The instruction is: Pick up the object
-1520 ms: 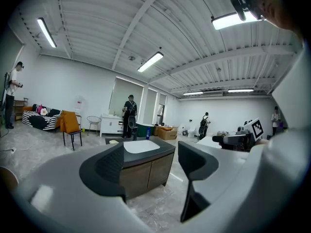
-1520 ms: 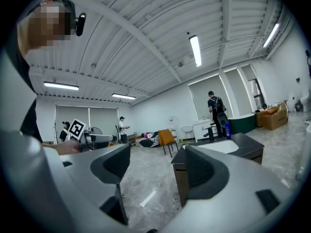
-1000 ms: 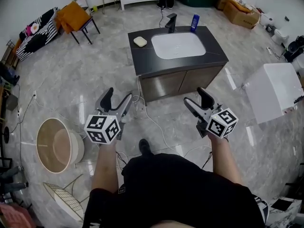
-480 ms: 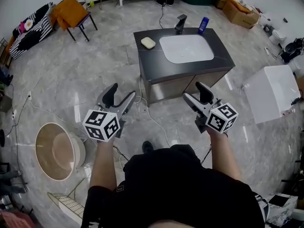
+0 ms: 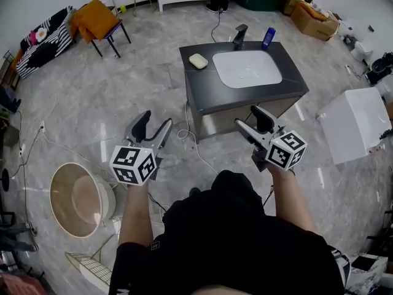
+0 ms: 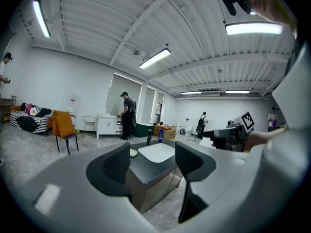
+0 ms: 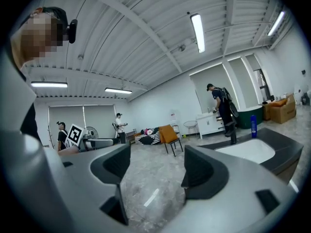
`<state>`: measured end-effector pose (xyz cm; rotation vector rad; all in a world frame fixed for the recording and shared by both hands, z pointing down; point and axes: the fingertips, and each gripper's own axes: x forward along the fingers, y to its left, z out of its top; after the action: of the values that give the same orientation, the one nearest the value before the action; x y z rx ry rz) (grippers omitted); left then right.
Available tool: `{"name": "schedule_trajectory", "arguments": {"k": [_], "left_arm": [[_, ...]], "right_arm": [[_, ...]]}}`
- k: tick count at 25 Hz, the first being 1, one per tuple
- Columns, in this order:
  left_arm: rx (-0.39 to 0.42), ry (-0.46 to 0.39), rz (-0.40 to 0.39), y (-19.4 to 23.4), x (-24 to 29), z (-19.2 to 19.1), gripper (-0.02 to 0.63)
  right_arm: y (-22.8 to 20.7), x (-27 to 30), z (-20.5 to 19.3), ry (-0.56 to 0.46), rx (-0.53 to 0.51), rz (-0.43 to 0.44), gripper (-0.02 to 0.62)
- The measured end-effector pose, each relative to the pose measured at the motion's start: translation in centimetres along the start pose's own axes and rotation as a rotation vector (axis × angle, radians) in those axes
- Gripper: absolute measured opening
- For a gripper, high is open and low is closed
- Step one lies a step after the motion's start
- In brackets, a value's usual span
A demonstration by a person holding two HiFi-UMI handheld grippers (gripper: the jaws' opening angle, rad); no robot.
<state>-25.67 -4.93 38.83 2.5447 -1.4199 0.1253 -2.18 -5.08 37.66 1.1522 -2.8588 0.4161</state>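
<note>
2 jaws of the left hand-held gripper [image 5: 155, 121] stand apart, just narrowed, nothing between; the right hand-held gripper [image 5: 247, 117] gapes empty, near the dark-topped sink bench [image 5: 206, 85].

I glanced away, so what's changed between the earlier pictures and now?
The person stepped forward, so the sink cabinet now lies nearer both grippers. The left gripper has just been closing its jaws slightly, with nothing between them. The right gripper stays open and empty; soap and blue bottle stay put.
</note>
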Motion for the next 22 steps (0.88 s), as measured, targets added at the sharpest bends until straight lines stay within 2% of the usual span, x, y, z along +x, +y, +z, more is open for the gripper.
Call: {"name": "schedule_trajectory", "arguments": {"k": [2,5,11,16,22], "left_arm": [[-0.019,0.010,-0.004,0.1,0.7,-0.3,0.292],[0.010,0.032,0.013,0.6,1.8,-0.8,0.242],[0.012,0.065,0.051,2.4,5.4,-0.7,0.242],[0.008,0.099,0.069,3.7,10.7,-0.2,0.213],[0.011,0.112,0.093,4.0,18.2,1.2,0.213]], "right_arm": [[-0.5,0.3,-0.2,0.006,0.008,0.008,0.314],[-2.1,0.8,-0.6,0.004,0.037,0.007,0.314],[-6.4,3.2,-0.5,-0.003,0.074,0.027,0.314],[-11.5,5.9,0.7,-0.005,0.092,0.047,0.314],[-19.1,8.7,2.0,0.003,0.115,0.066,0.314]]}}
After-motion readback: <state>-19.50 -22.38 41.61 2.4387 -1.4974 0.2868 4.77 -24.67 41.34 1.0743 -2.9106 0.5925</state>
